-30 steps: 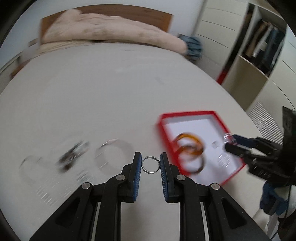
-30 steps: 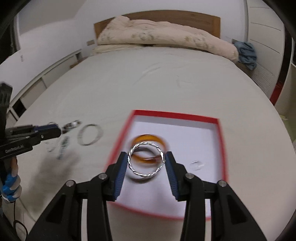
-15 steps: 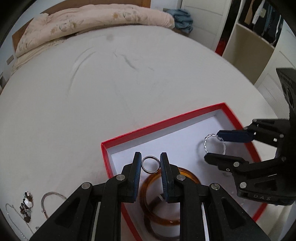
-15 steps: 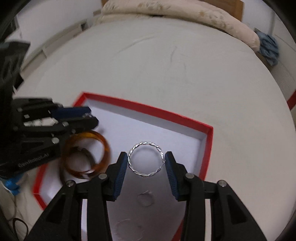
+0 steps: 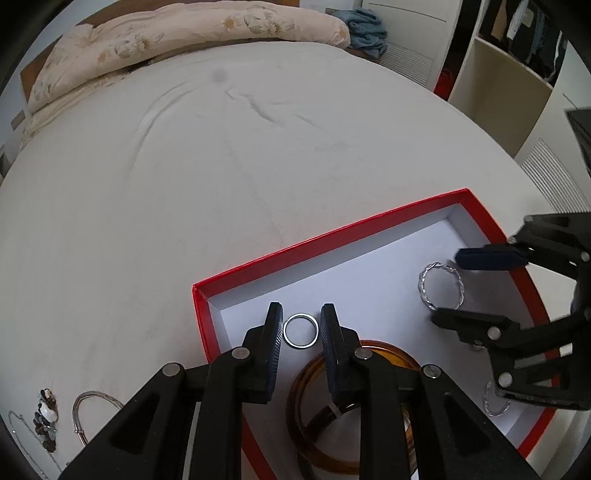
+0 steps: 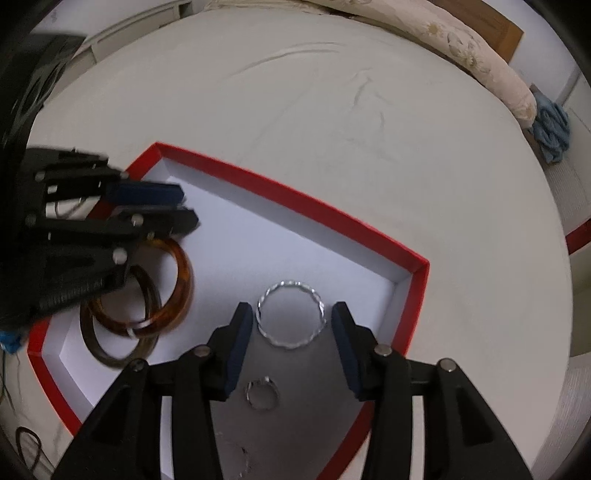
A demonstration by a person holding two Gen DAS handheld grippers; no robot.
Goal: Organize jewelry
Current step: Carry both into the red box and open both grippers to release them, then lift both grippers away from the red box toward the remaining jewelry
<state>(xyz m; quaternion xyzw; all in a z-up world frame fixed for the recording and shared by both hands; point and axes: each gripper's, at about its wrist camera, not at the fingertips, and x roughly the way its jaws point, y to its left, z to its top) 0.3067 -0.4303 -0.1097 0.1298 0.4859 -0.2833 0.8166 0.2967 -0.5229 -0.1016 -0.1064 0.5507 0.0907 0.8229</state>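
A red-rimmed white tray (image 5: 325, 237) (image 6: 295, 201) lies on the bed. My left gripper (image 5: 301, 330) is over the tray's left part with a small silver ring (image 5: 301, 331) between its pads; a thin gap shows on each side. My right gripper (image 6: 291, 319) is over the tray's right part, its jaws slightly wider than the twisted silver bangle (image 6: 291, 319) (image 5: 441, 286) between them. Two amber bangles (image 6: 147, 291) (image 5: 332, 413) lie in the tray. A small silver ring (image 6: 262, 393) lies under my right gripper.
On the sheet left of the tray lie a silver bangle (image 5: 92, 410), a beaded piece (image 5: 46, 413) and a thin chain (image 5: 22, 432). A folded duvet (image 5: 166, 40) and a blue cloth (image 5: 367, 31) are at the bed's far end. Shelves (image 5: 517, 74) stand on the right.
Both grippers moved from the sheet to over the tray and lowered into it. Each gripper's jaws have opened slightly around its ring.
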